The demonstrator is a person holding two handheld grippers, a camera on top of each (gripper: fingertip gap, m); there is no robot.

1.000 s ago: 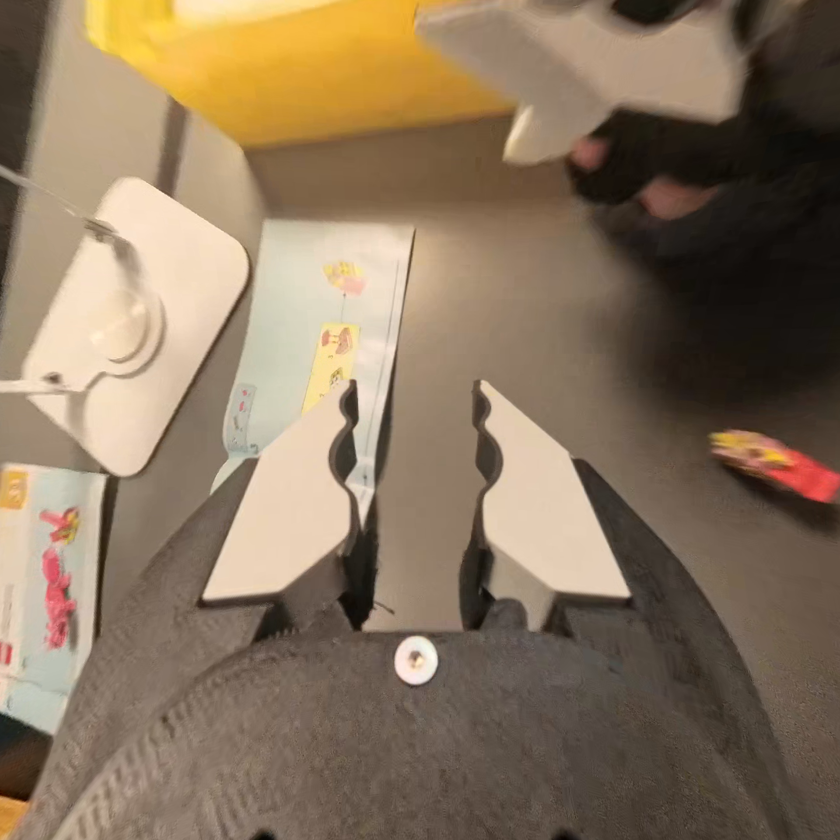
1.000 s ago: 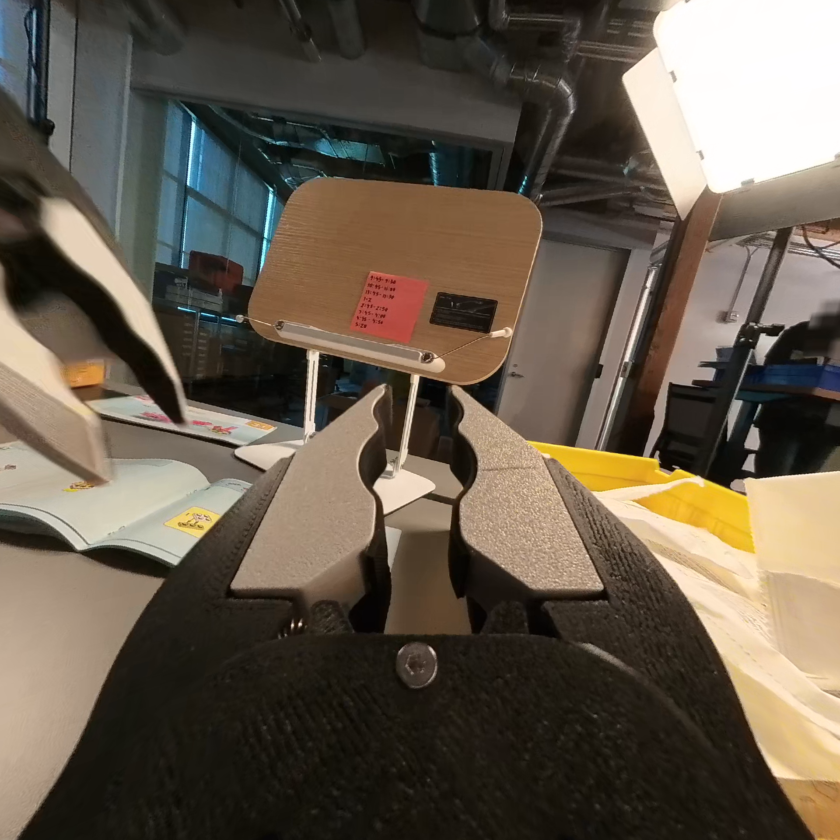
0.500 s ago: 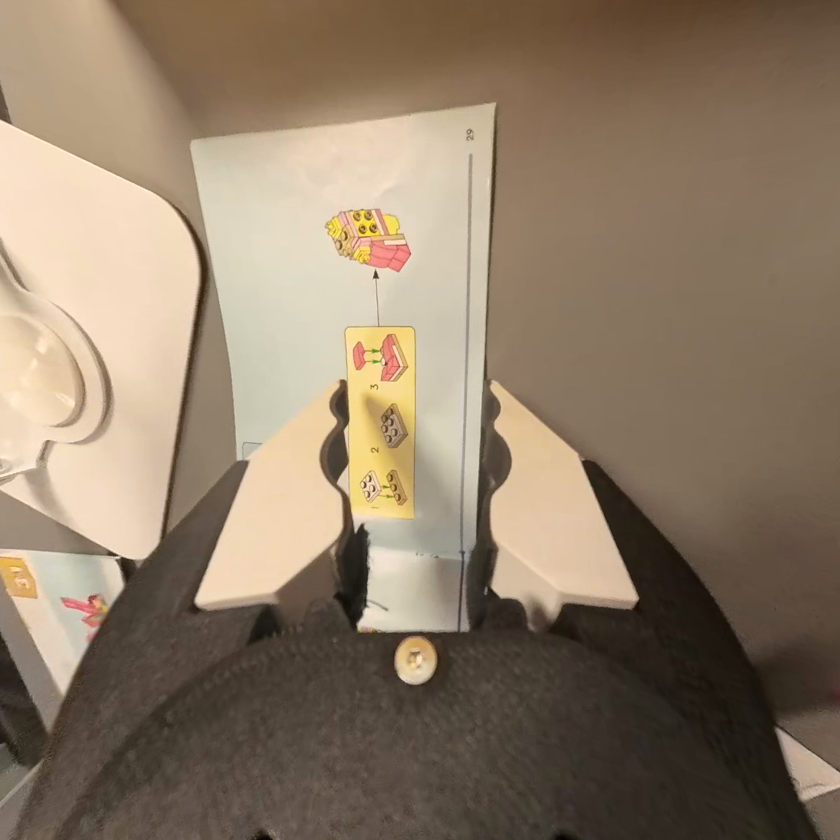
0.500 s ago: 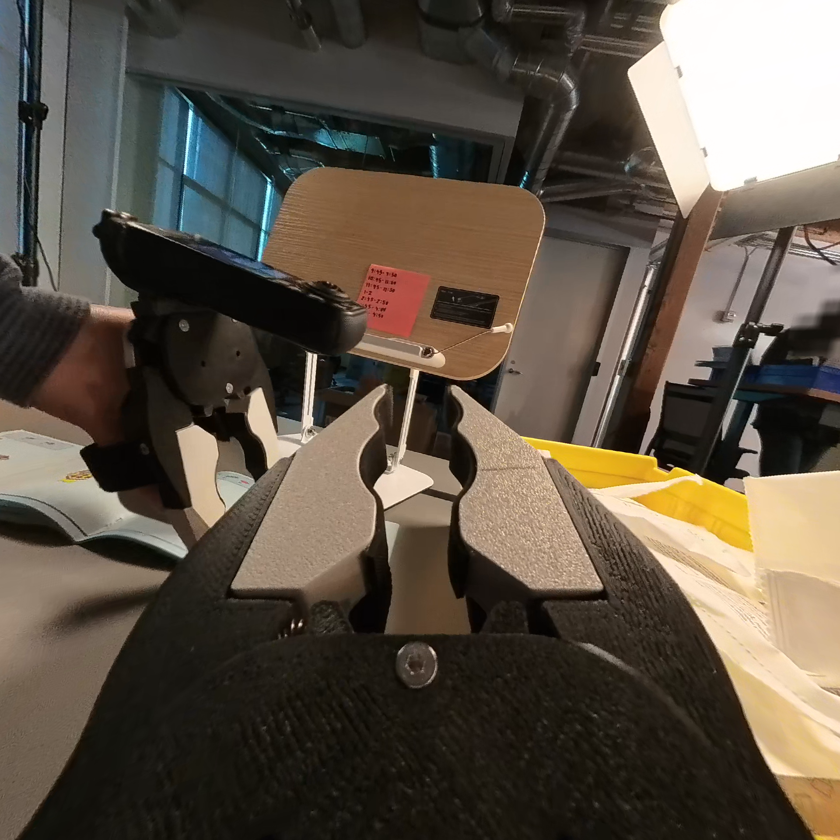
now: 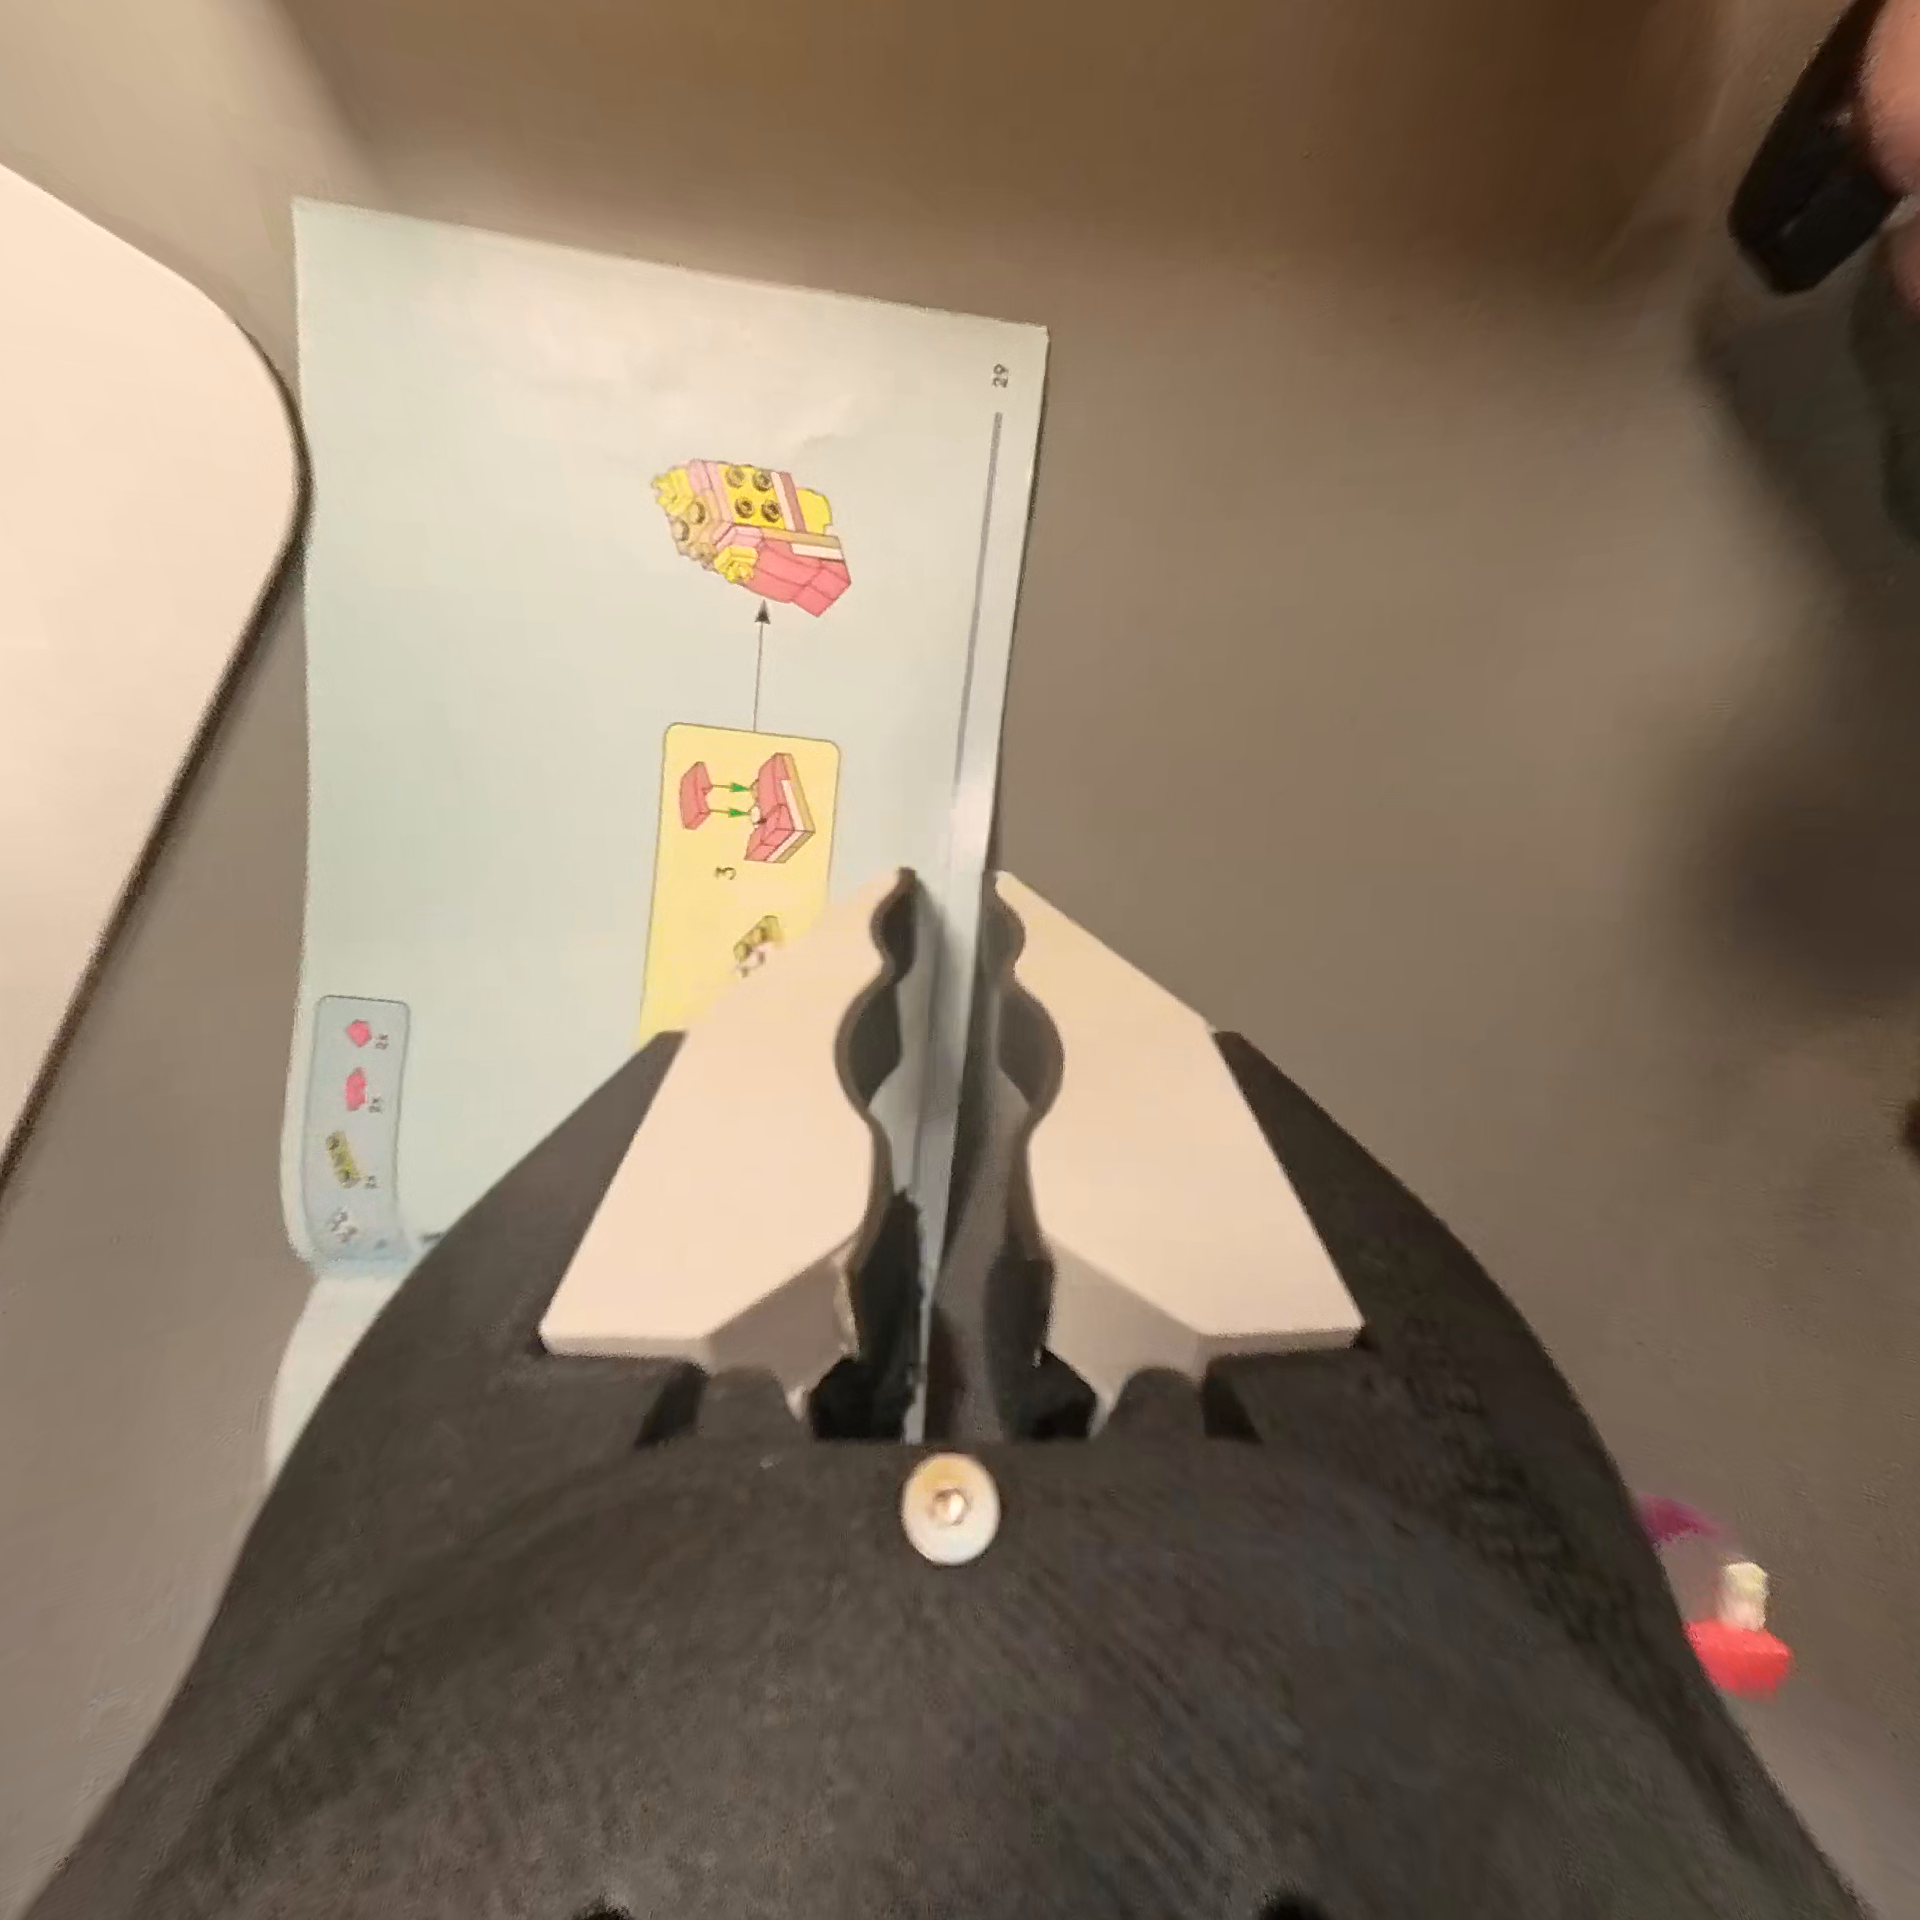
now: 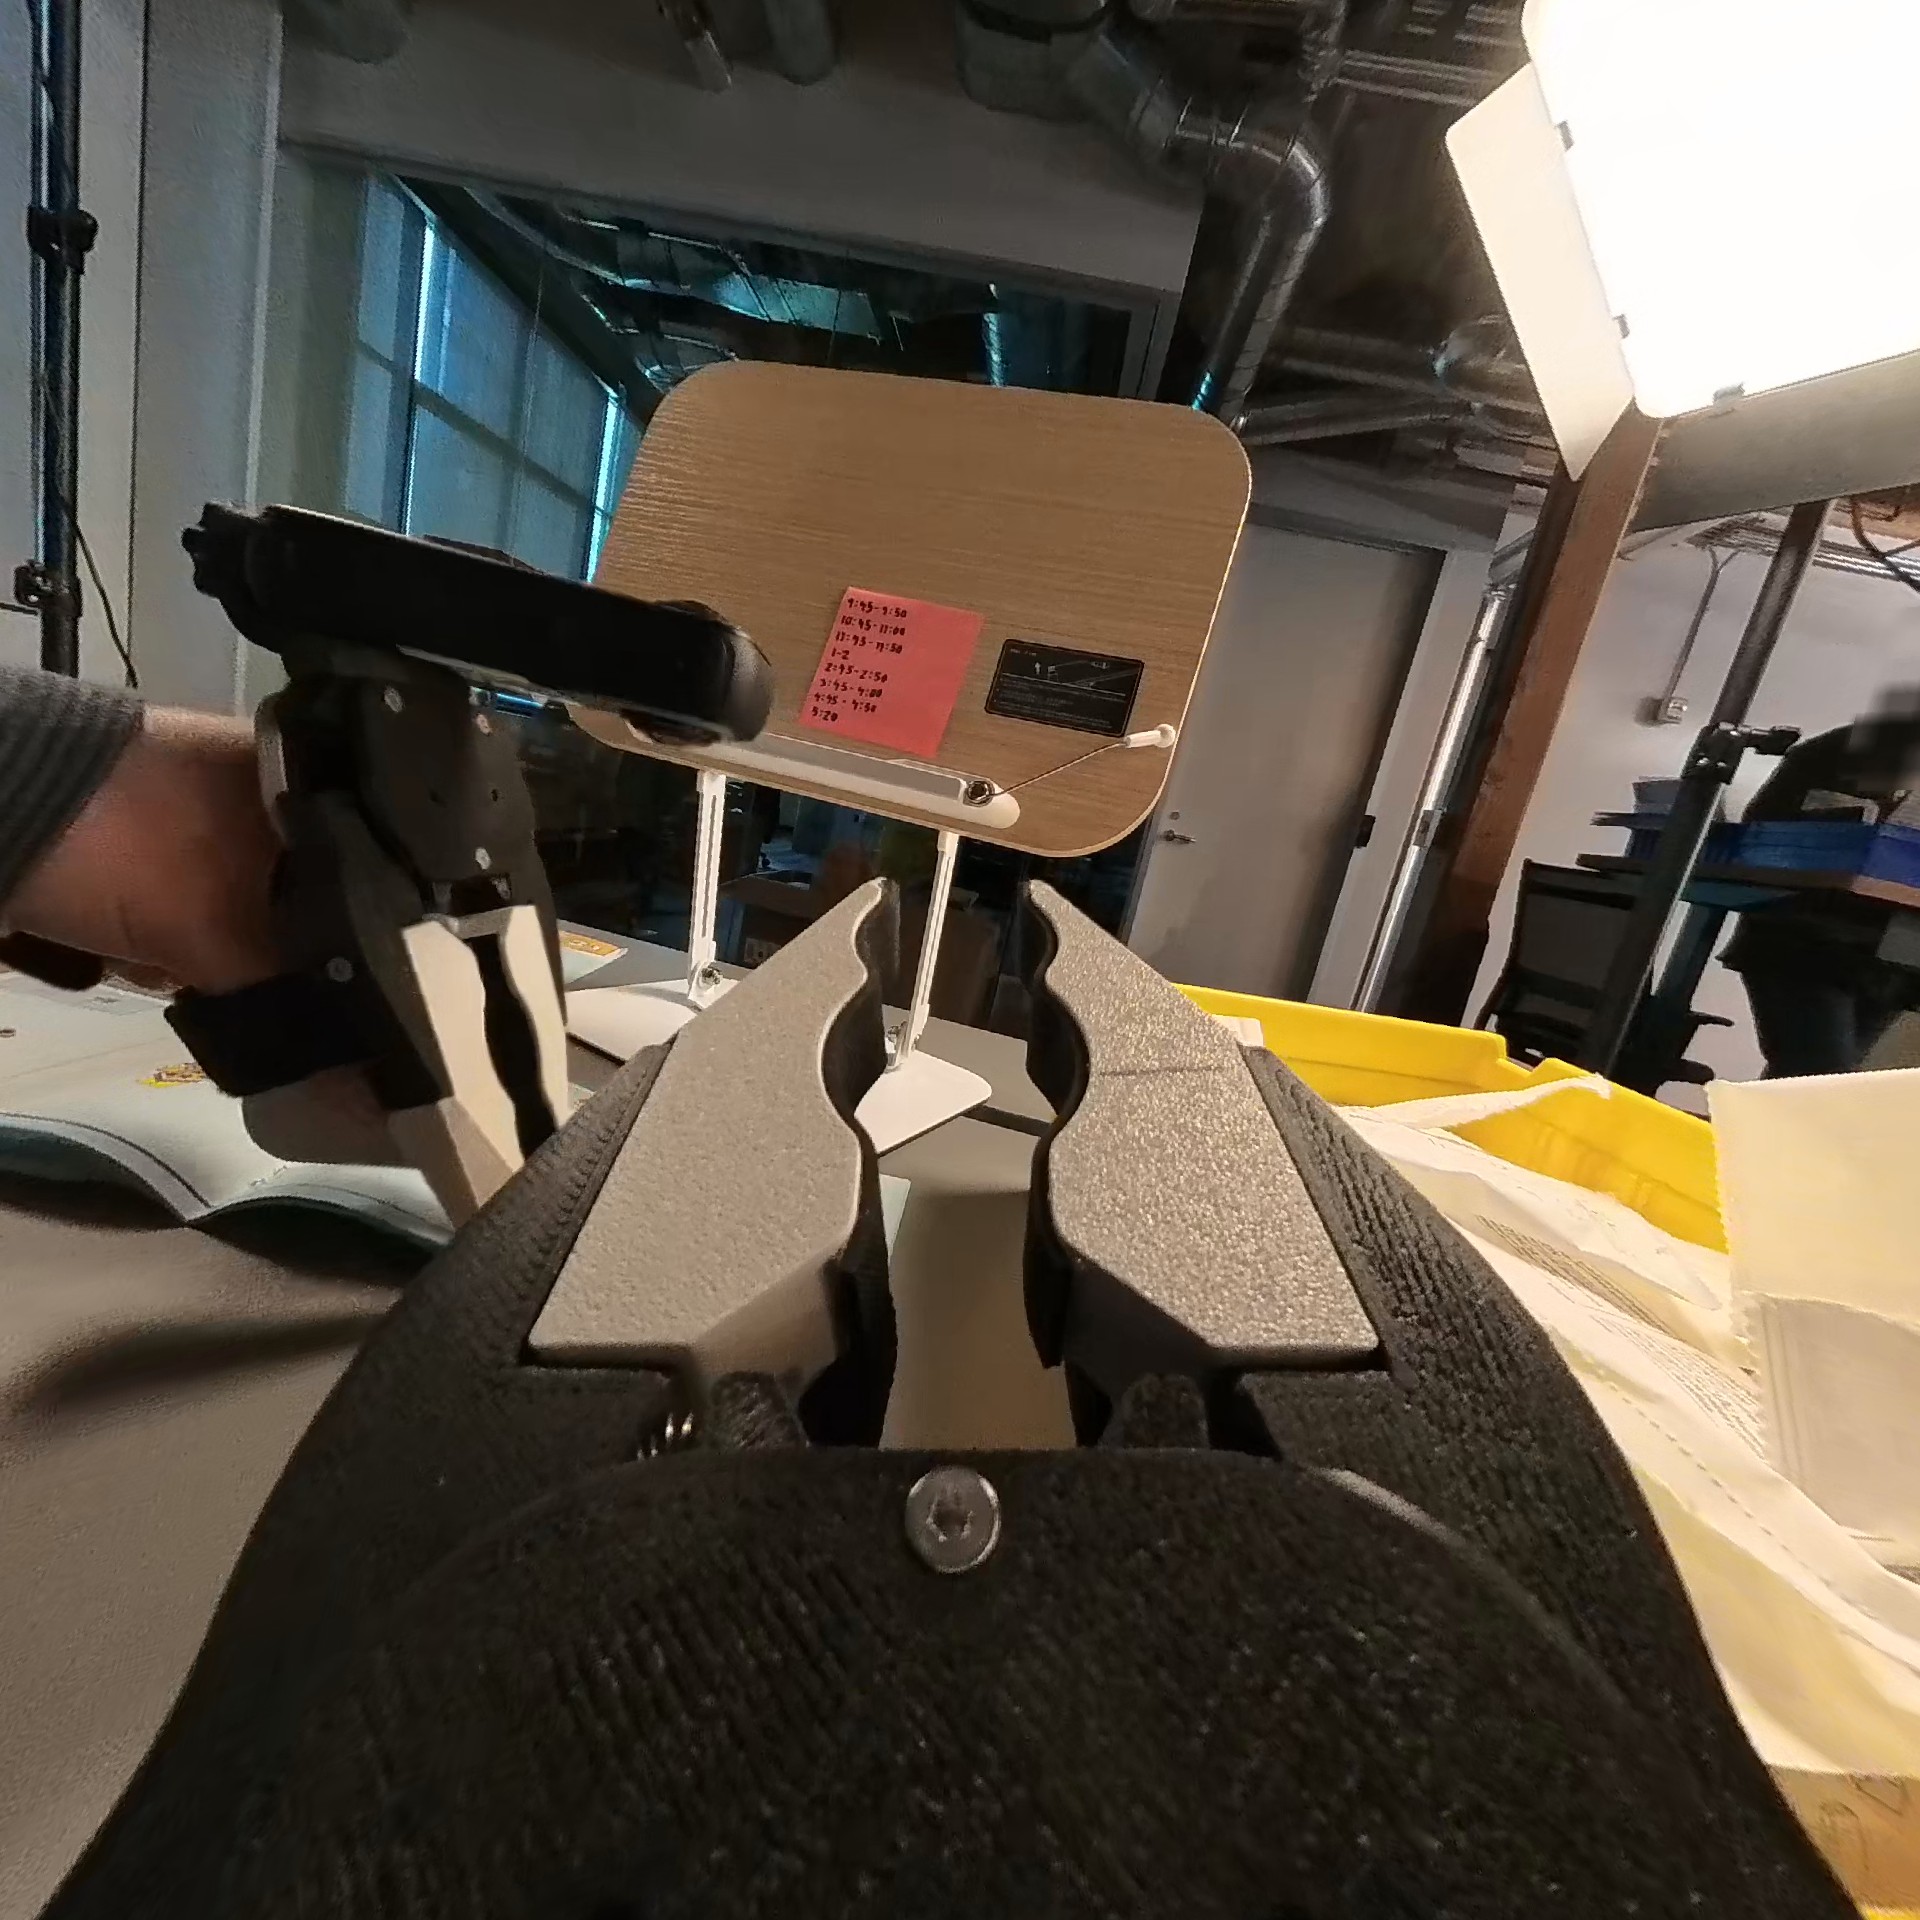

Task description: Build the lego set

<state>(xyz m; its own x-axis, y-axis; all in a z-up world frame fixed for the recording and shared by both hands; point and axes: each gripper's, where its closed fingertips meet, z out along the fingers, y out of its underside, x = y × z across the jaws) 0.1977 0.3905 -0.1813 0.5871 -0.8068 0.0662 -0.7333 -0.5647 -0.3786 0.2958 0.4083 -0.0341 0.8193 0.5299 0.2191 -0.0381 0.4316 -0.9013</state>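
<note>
My left gripper [image 5: 953, 883] points down at an open light-blue instruction booklet [image 5: 520, 623] on the dark table [image 5: 1403, 727]. Its pale fingers are closed on the right edge of the top page, which stands up between the pads. The right wrist view shows this gripper [image 6: 488, 1164] in a hand, tips down on the booklet [image 6: 260, 1184]. My right gripper [image 6: 956, 894] hovers above the table with its grey fingers apart and nothing between them, pointing at a wooden book stand [image 6: 935, 540].
The stand's white base [image 5: 104, 520] lies just left of the booklet. A small red and pink brick model [image 5: 1735, 1652] sits on the table at lower right. A yellow bin [image 6: 1455, 1049] with white paper bags [image 6: 1662, 1351] is to the right.
My left gripper came down over the booklet with its fingers wide apart, then closed them on the page's right edge, which has lifted. My right gripper has stayed put.
</note>
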